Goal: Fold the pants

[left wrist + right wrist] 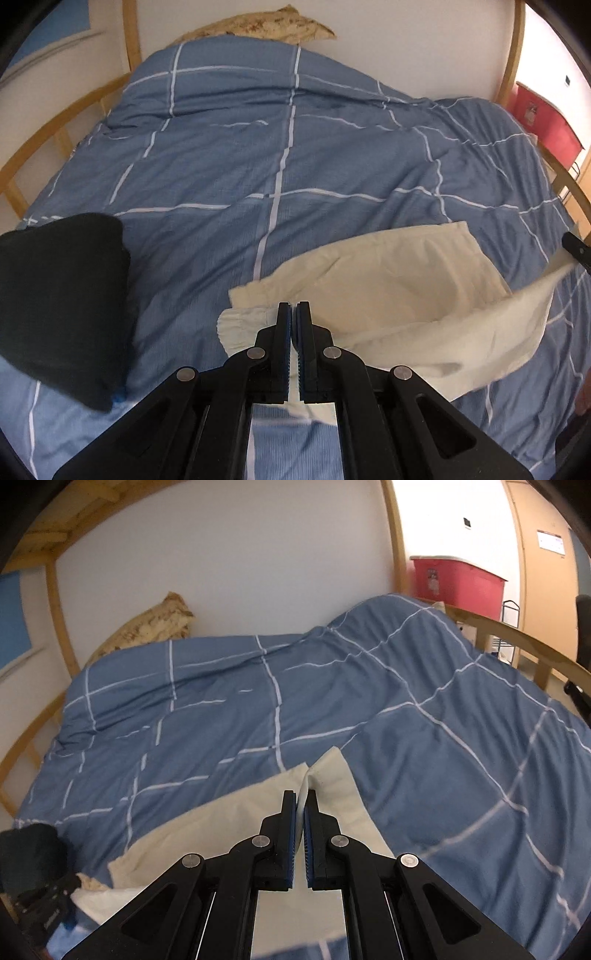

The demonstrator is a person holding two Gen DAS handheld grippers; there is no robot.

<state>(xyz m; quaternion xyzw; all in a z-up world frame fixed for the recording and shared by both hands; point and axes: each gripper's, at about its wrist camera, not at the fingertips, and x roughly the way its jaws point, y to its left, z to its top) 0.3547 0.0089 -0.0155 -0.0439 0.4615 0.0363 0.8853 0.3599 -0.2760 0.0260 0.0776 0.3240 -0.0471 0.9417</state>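
Note:
Cream pants (pixel 399 288) lie on a blue checked duvet (pixel 258 155) near its front edge. My left gripper (pixel 294 308) is shut on the pants at the gathered waistband end. My right gripper (pixel 302 796) is shut on the pants (pixel 221 823) at the leg-cuff end, with a fold of cream cloth pinched between the pads. In the left wrist view the right gripper (pixel 576 247) shows at the far right edge, with the cloth stretched toward it and lifted off the duvet. The left gripper (pixel 48 904) shows at the lower left of the right wrist view.
A folded black garment (pixel 62 302) lies on the duvet to the left of the pants. A tan pillow (pixel 266 24) rests at the head of the bed against the wall. Wooden bed rails (pixel 44 133) run along both sides. A red bin (pixel 454 579) stands beyond the right rail.

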